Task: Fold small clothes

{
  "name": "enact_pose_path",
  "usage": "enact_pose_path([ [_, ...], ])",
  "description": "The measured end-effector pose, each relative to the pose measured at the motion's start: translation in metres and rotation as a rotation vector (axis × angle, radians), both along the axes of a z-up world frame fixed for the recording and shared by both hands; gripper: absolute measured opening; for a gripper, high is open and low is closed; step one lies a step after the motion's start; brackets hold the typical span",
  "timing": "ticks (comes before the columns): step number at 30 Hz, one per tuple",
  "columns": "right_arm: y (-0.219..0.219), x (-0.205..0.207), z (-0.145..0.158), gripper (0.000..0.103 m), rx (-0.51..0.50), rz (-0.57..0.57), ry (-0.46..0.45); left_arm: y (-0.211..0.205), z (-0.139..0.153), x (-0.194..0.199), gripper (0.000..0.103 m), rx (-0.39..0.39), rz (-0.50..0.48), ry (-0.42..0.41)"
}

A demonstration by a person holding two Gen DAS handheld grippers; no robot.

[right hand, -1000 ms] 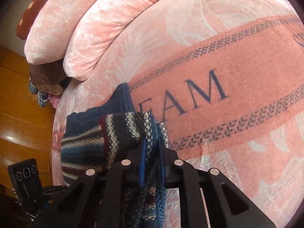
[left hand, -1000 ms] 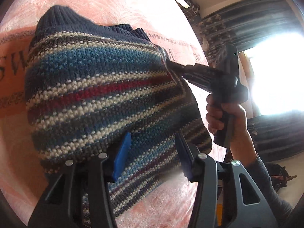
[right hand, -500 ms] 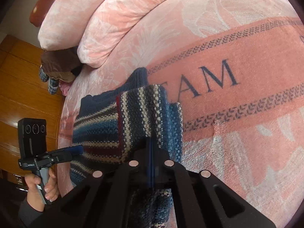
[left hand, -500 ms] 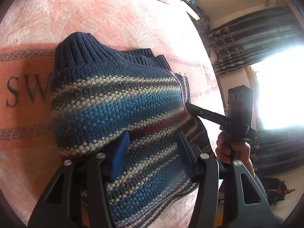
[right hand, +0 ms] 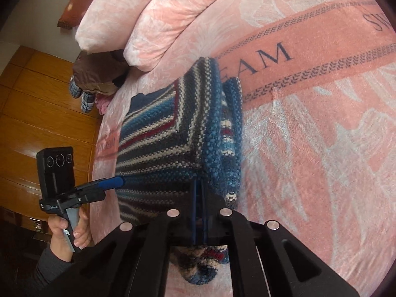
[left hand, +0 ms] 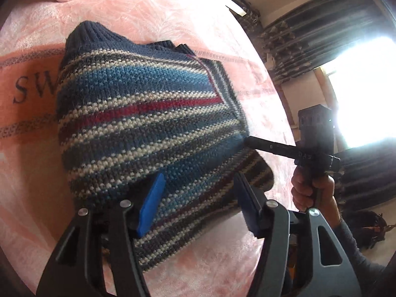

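Striped knitted sweater (left hand: 148, 128) lay partly folded on a pink blanket (left hand: 153, 19) in the left wrist view. The left gripper (left hand: 198, 198) hovered just above its near edge, jaws spread and holding nothing, probably ready to steady or take a layer. At the sweater's right edge, the right gripper (left hand: 250, 140) reached in, gripped by a hand (left hand: 311, 190).

From the right wrist view, the right gripper's (right hand: 198, 198) jaws were pressed together on a doubled fold of the sweater (right hand: 173, 143), likely to carry that side across. Open blanket (right hand: 309, 136) lay to the right, pillows (right hand: 153, 19) beyond; the bed's edge ran close on the left.
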State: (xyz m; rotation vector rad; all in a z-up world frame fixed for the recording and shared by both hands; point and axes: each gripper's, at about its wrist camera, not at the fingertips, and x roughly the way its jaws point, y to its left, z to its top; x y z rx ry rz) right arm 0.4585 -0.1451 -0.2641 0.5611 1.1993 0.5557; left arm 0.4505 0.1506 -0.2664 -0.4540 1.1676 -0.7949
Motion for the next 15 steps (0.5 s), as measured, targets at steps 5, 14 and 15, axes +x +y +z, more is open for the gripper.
enact_pose_path([
  [5,-0.039,0.014,0.011,0.075,0.080,-0.088,0.018,0.075,-0.003,-0.036,0.094,-0.037,0.171,-0.039],
  [14,-0.045,0.070,-0.046,0.079,0.204,-0.057,0.198,0.115,-0.097,-0.036,0.094,-0.175,0.230,0.217],
  [15,-0.043,0.074,-0.050,0.079,0.209,-0.053,0.203,0.115,-0.102,-0.033,0.094,-0.187,0.228,0.226],
])
